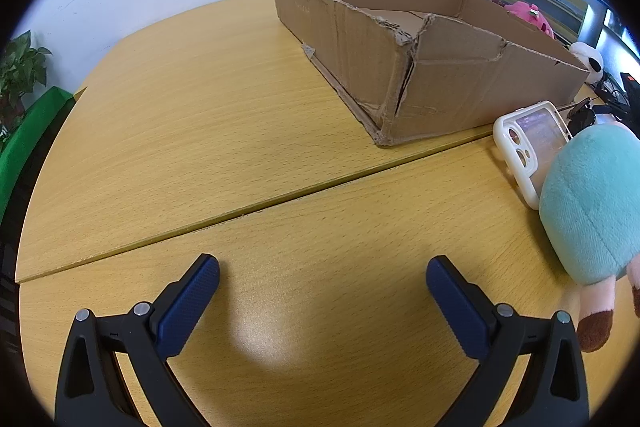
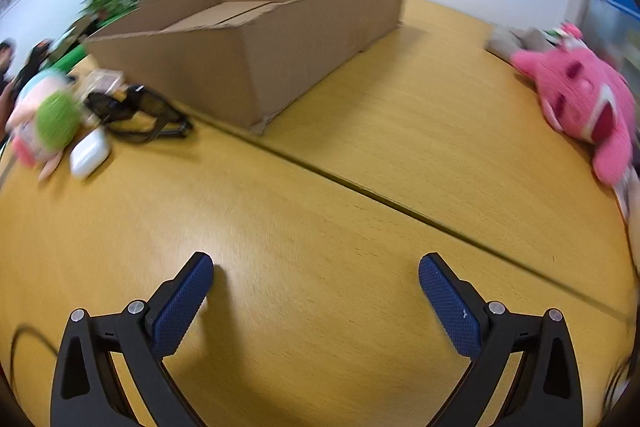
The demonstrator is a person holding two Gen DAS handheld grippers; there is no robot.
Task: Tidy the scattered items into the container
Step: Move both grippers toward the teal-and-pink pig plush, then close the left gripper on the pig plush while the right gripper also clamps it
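The left gripper [image 1: 322, 277] hung wide open and empty over the bare wooden desk [image 1: 208, 131]. At three o'clock of it lay a teal plush toy [image 1: 596, 211], touching a white phone case [image 1: 532, 151] just beyond. The torn cardboard box [image 1: 424, 67] stood farther off at one o'clock. The right gripper [image 2: 316, 275] was likewise spread and empty. At ten o'clock of it sat a white earbud case [image 2: 90, 154] and black sunglasses [image 2: 140, 113], close to the box's near corner; farther at two o'clock a pink plush toy [image 2: 584, 103] lay at the desk edge.
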